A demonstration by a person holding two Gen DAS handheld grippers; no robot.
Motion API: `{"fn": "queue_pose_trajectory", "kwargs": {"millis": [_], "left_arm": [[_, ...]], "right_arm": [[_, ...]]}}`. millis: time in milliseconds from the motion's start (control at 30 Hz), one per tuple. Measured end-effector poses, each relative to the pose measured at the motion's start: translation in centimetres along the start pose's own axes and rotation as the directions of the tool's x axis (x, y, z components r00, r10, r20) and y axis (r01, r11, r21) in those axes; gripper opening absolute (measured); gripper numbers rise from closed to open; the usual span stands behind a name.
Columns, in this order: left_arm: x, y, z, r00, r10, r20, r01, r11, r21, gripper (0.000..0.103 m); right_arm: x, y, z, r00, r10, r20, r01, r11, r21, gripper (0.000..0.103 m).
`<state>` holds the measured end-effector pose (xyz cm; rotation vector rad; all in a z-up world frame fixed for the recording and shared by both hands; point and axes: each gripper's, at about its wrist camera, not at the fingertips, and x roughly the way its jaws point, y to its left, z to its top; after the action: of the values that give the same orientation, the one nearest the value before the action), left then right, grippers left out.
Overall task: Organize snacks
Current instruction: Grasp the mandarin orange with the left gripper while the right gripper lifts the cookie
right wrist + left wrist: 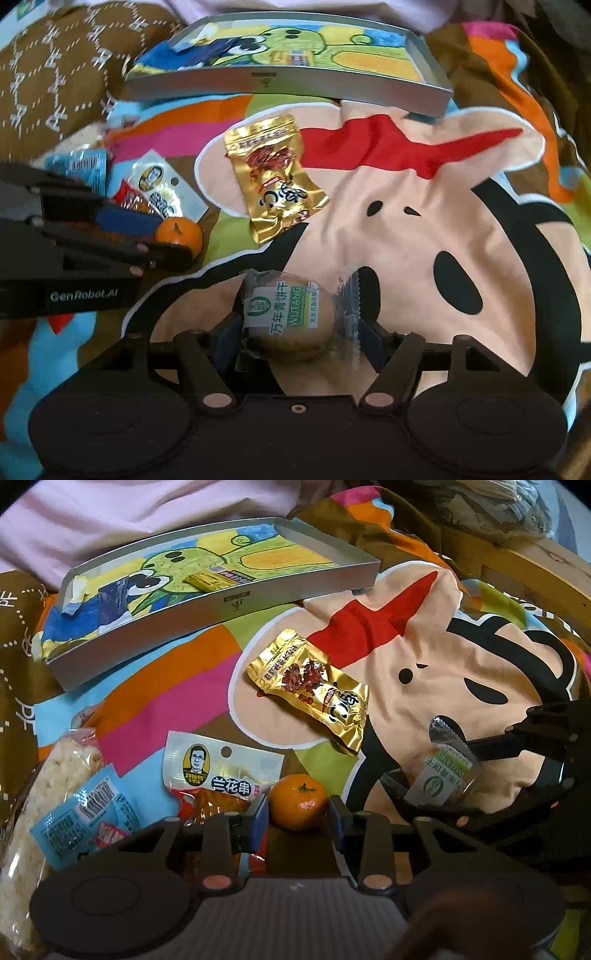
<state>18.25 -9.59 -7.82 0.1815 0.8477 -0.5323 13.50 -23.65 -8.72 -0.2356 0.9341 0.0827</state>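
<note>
- A bedspread [424, 229] printed with a cartoon monkey face and bright colour blocks is seen as the ground on which everything lies.
- A shallow grey box [221, 607], lined with a green cartoon drawing, is set at the far side; a small yellow packet [207, 580] lies inside it.
- A long rice-cracker pack [55, 775] is seen at the left edge, overlapped by a blue sachet [81, 819].
- A gold foil snack bag [273, 177] lies mid-spread, apart from the box.
- A white-and-red snack pouch [221, 771] lies just beside a mandarin [298, 800].
- The left hand-held gripper [298, 812] is set wide, its fingers flanking the mandarin; contact cannot be told.
- The right hand-held gripper [299, 332] is closed upon a wrapped biscuit [288, 314], near the bedspread's centre.
</note>
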Motion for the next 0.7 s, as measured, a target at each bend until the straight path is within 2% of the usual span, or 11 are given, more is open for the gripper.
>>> {"fn": "queue_pose_trajectory", "kwargs": {"millis": [100, 200, 367, 567, 700], "left_arm": [[-0.1, 0.0, 0.0, 1.0, 0.006, -0.001, -0.006, 1.0, -0.02, 0.037], [-0.3, 0.1, 0.0, 1.0, 0.006, -0.004, -0.006, 0.999, -0.046, 0.037], [-0.6, 0.2, 0.1, 1.0, 0.008, -0.009, -0.008, 0.996, -0.086, 0.036], [-1.5, 0.1, 0.2, 1.0, 0.023, 0.017, -0.021, 0.994, -0.11, 0.036], [-2.4, 0.4, 0.5, 0.997, 0.053, 0.056, -0.045, 0.989, -0.139, 0.036]], "right_arm": [[0.1, 1.0, -0.2, 0.999, -0.037, 0.012, 0.038, 0.997, -0.064, 0.067], [-0.1, 2.1, -0.4, 0.997, -0.058, 0.043, 0.063, 0.989, -0.13, 0.056], [-0.2, 3.8, -0.8, 0.99, -0.108, 0.09, 0.126, 0.964, -0.234, 0.054], [-0.4, 4.6, -1.0, 0.983, -0.131, 0.129, 0.163, 0.947, -0.277, 0.053], [-1.1, 4.9, -1.1, 0.969, -0.145, 0.199, 0.198, 0.939, -0.28, 0.053]]}}
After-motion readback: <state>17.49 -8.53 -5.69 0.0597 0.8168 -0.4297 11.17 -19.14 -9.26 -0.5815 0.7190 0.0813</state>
